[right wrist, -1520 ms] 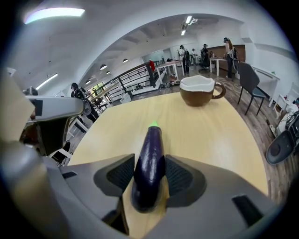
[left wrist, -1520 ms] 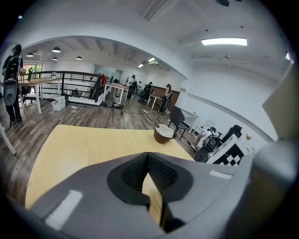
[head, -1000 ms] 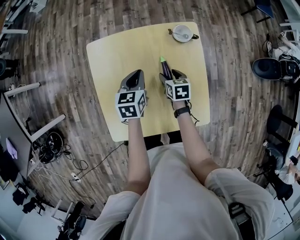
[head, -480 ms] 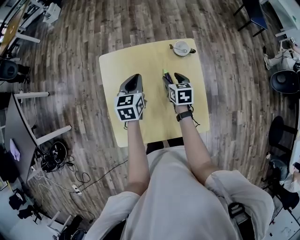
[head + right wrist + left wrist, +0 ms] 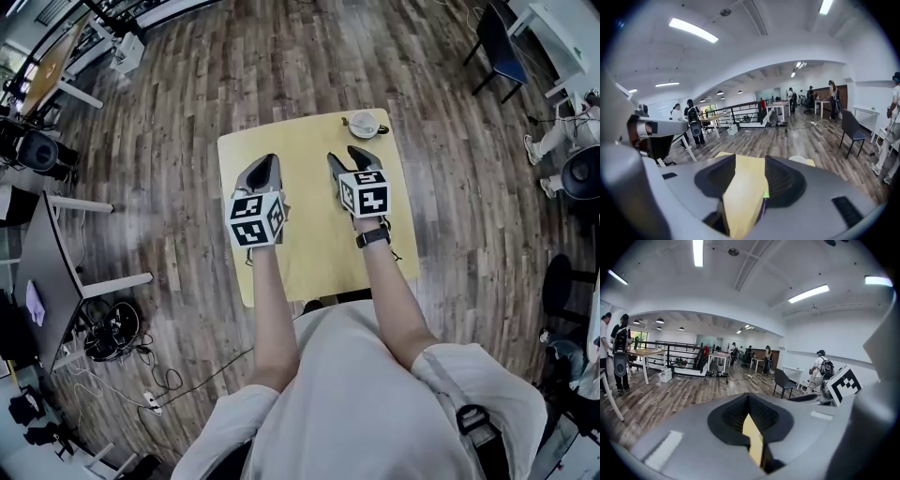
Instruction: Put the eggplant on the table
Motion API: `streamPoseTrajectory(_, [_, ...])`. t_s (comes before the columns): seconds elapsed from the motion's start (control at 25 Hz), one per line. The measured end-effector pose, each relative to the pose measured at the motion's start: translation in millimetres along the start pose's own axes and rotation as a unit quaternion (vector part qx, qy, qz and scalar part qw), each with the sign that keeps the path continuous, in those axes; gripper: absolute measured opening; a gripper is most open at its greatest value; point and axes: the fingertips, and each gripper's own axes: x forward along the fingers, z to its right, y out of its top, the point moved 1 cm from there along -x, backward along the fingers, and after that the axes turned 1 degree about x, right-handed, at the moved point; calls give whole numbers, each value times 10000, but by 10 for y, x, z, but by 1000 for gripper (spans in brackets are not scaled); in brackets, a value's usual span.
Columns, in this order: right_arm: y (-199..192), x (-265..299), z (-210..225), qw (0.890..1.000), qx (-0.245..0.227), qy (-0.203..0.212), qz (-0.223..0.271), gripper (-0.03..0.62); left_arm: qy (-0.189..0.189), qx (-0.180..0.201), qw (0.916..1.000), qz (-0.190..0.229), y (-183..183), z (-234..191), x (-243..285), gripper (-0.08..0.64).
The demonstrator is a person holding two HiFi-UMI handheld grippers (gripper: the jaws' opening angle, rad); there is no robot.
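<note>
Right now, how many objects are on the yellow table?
2. A white cup at the far right corner of the table, and the eggplant, only a green-and-purple sliver showing in the right gripper view. More may be hidden.

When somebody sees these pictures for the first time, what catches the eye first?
First the two marker cubes: the left gripper and the right gripper are held over a yellow table. The right gripper's jaws are closing with nothing gripped; through their gap show the table and a green and purple sliver of the eggplant. A white cup stands at the table's far right corner.
</note>
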Motion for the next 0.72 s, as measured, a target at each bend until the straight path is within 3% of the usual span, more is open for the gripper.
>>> streamPoseTrajectory(0.32, [732, -400, -153, 9942, -371, 116, 1003, 132, 47, 225, 9989, 405, 360, 73, -174, 9])
streamPoseTrajectory(0.72, [1378, -916, -399, 9794, -673, 257, 1888, 62, 89, 478, 9928, 1094, 978, 156, -511, 9])
